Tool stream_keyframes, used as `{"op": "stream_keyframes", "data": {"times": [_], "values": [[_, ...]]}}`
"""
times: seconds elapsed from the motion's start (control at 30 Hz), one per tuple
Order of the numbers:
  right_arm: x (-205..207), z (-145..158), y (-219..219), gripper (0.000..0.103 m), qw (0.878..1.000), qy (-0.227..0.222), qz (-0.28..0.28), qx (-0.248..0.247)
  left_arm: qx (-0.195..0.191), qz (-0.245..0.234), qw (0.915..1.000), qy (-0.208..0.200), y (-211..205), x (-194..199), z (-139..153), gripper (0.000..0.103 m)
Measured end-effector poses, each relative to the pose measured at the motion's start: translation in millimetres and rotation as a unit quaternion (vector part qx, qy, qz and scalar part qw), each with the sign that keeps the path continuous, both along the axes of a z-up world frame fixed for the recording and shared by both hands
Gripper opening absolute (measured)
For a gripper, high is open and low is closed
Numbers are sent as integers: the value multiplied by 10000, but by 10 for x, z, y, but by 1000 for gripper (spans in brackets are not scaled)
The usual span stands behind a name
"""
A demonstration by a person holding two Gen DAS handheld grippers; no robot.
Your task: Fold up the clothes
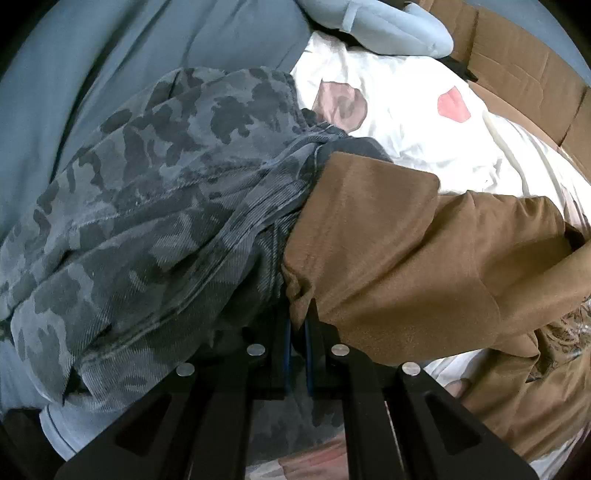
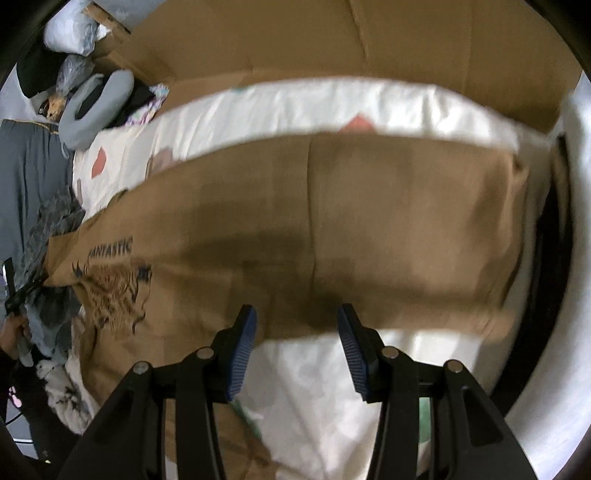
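Note:
A brown T-shirt [image 2: 369, 229] with a dark print reading "FANTASTIC" lies spread across the white bedcover [image 2: 314, 107]. In the left wrist view a folded brown part of the T-shirt [image 1: 399, 258] fills the right half. My left gripper [image 1: 297, 321] is shut on its edge, with the cloth pinched at the fingertips. A grey camouflage garment [image 1: 147, 199] is bunched right beside that grip. My right gripper [image 2: 295, 314] hangs open over the shirt's near hem, and nothing lies between its blue pads [image 2: 242, 350].
Flattened cardboard [image 2: 295, 37] stands along the far side of the bed. A light-blue stuffed cushion [image 1: 391, 26] and a blue-grey sheet [image 1: 110, 55] lie past the camouflage garment. More clothes and bags [image 2: 74, 33] are heaped at the far left corner.

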State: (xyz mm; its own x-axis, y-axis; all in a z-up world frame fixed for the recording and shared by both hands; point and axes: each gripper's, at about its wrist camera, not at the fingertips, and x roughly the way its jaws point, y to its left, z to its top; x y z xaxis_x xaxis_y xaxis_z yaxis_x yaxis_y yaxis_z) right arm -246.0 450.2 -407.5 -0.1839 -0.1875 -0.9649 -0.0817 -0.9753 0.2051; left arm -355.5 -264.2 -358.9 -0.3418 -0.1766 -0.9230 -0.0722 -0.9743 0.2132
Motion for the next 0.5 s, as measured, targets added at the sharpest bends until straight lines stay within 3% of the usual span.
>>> {"op": "stream_keyframes", "data": {"times": [0.23,0.5], "values": [[94,-169,22,44,9986,-289,-313,-327,41,44,10000,-75,-19,39,-53,5],[9,-231,157,41,9958,-275,-777,-403,58,61,9999,-141,-30,109,-106,5]]}}
